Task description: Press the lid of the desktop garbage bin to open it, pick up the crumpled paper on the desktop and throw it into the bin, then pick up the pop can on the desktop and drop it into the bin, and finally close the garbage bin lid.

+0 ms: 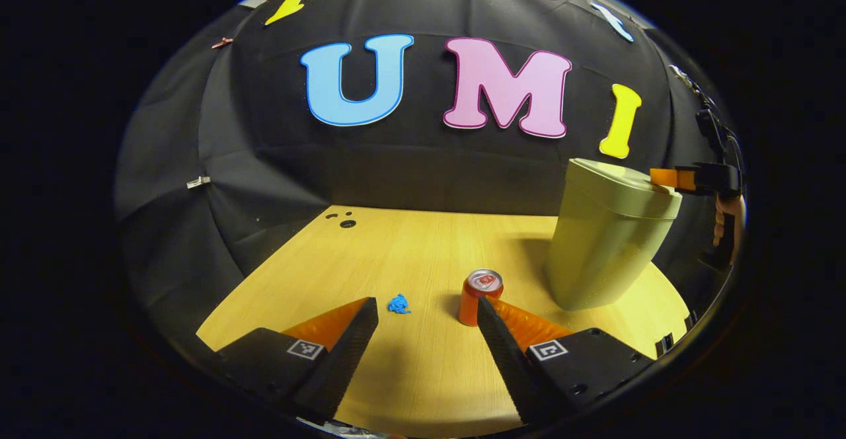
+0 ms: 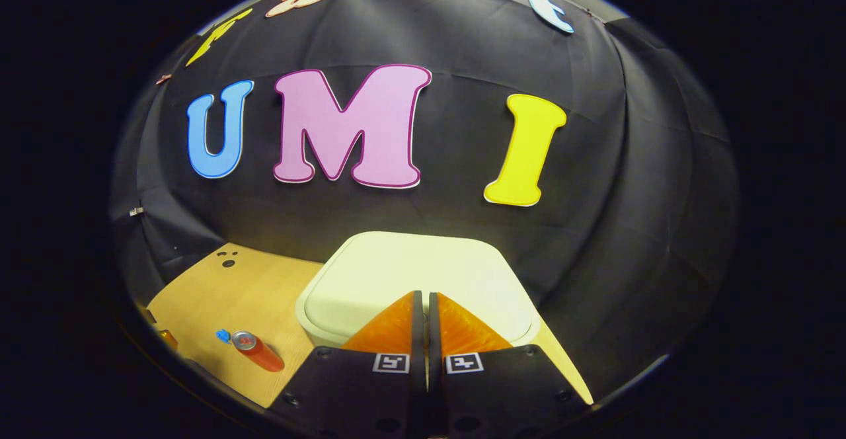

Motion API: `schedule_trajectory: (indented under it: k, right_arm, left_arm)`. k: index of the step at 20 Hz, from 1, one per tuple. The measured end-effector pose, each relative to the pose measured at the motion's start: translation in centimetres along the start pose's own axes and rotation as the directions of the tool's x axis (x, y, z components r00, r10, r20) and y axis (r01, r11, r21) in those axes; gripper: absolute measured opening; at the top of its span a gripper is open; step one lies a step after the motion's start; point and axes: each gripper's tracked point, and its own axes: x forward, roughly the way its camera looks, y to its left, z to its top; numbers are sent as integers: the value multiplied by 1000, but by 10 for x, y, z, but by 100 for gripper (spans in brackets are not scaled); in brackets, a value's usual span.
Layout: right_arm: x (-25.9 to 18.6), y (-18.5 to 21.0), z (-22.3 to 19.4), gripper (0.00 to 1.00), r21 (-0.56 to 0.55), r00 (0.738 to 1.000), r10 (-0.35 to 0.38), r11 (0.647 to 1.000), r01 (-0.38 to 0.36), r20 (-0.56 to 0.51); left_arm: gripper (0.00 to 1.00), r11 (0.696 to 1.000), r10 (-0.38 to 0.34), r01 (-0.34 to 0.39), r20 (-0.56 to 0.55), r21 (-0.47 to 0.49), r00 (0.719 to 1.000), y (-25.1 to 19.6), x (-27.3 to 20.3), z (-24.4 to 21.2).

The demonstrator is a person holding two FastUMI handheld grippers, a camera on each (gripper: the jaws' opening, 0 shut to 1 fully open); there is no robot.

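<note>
Left gripper view: one can [image 1: 480, 295], one paper [image 1: 398, 304], one bin [image 1: 608, 234] (lid down).

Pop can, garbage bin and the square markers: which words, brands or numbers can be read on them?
pop can: print on its top and side is too blurred to read.
garbage bin: no text visible.
square markers: black-and-white patterns, no letters.
</note>
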Motion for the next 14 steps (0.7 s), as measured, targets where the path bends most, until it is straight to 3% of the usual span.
schedule_trajectory:
  k: [11, 14]
  right_arm:
    - [-6, 1, 10, 5, -2, 999, -8, 1000, 8, 47]
    - [-16, 0, 33, 5, 6, 994, -26, 1000, 26, 104]
  left_arm:
    - [97, 1000, 22, -22, 14, -11, 1000, 11, -13, 2]
    - [96, 1000, 27, -27, 40, 9, 999, 19, -25, 7]
